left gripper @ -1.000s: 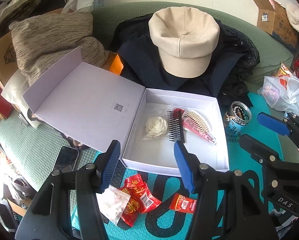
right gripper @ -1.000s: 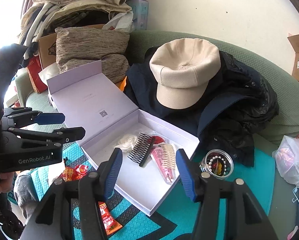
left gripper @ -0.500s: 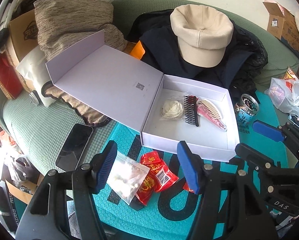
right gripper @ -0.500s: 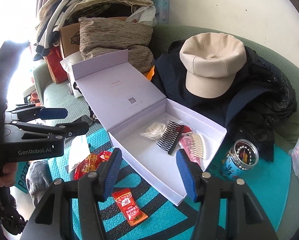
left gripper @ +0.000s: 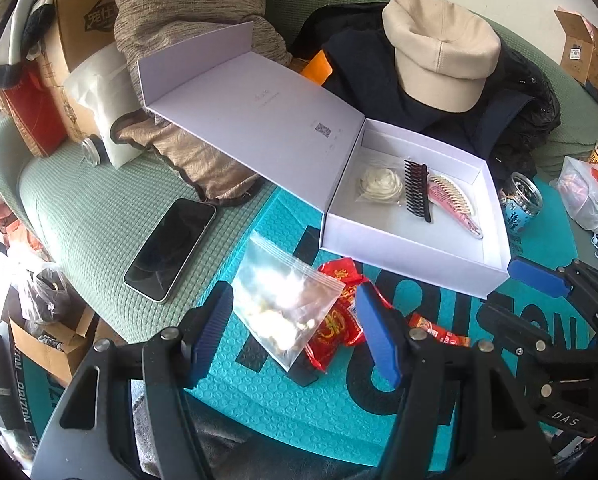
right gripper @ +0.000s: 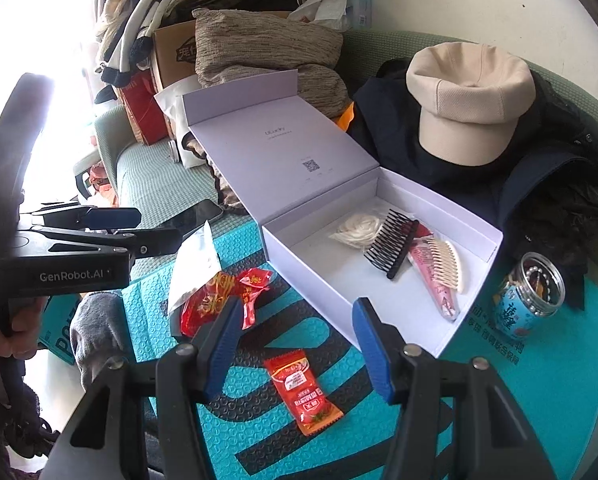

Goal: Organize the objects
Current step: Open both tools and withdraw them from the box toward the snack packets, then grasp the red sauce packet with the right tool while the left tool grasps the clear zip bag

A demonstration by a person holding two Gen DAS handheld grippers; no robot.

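A: What is the left gripper doing?

B: It hovers low in the left wrist view with its jaws spread and empty, framing a clear zip bag of pale bits that lies on the teal mat, partly over red candy packets

A: How should the pick go?

B: I judge it best to come down on the bag's near edge alone, so the candies are not pinched too, then carry it to the open white box at centre right, which holds a black comb

A: And the right gripper?

B: Tilted down, jaws spread and empty, above a red sauce sachet at lower centre of its view

A: Who holds the tools?

B: A person; a hand shows at the left edge
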